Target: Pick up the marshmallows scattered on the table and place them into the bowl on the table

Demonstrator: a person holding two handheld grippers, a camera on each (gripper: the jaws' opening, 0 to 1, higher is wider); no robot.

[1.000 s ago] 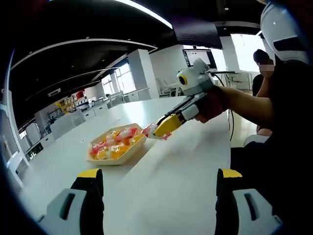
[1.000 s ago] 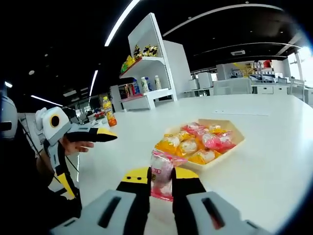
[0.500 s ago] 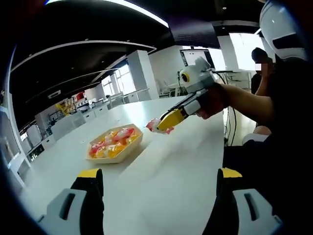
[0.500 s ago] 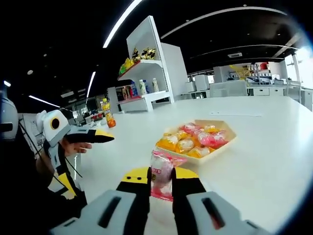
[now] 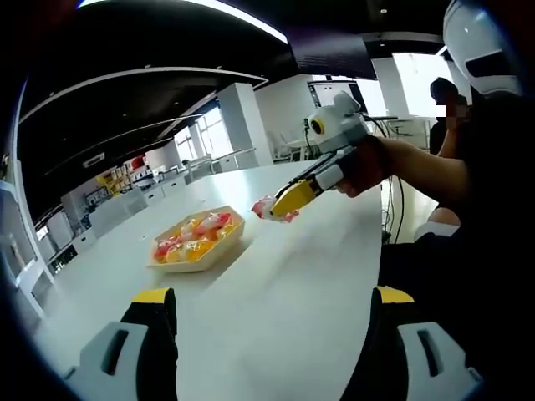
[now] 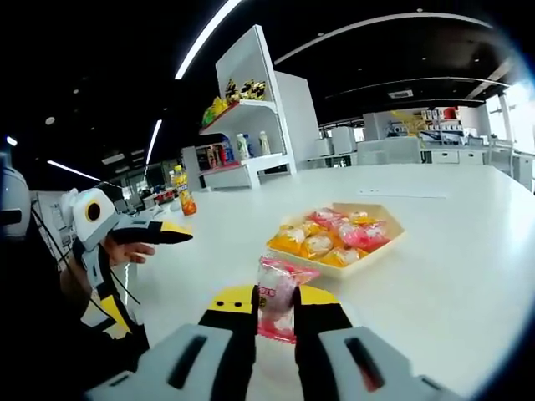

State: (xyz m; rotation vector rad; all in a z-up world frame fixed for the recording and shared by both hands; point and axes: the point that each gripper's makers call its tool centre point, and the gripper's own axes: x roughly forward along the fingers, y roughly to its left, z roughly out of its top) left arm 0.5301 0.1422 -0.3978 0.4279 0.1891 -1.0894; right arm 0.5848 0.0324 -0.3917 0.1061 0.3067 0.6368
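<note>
Black jaws tipped yellow on grey bodies mark each handheld claw (image 6: 276,311); the operator wears a dark sleeve (image 5: 501,167).

One bowl (image 6: 389,243) sits on one table (image 6: 468,276), heaped with wrapped marshmallows (image 6: 334,240), too overlapped to count exactly. One more marshmallow (image 6: 275,299) is pinched in the right gripper (image 6: 276,322). Two grippers in all.

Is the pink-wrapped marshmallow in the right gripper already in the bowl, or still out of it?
Out. The pink-wrapped marshmallow is pinched in the shut right gripper, held short of the shallow tan bowl of wrapped sweets.
</note>
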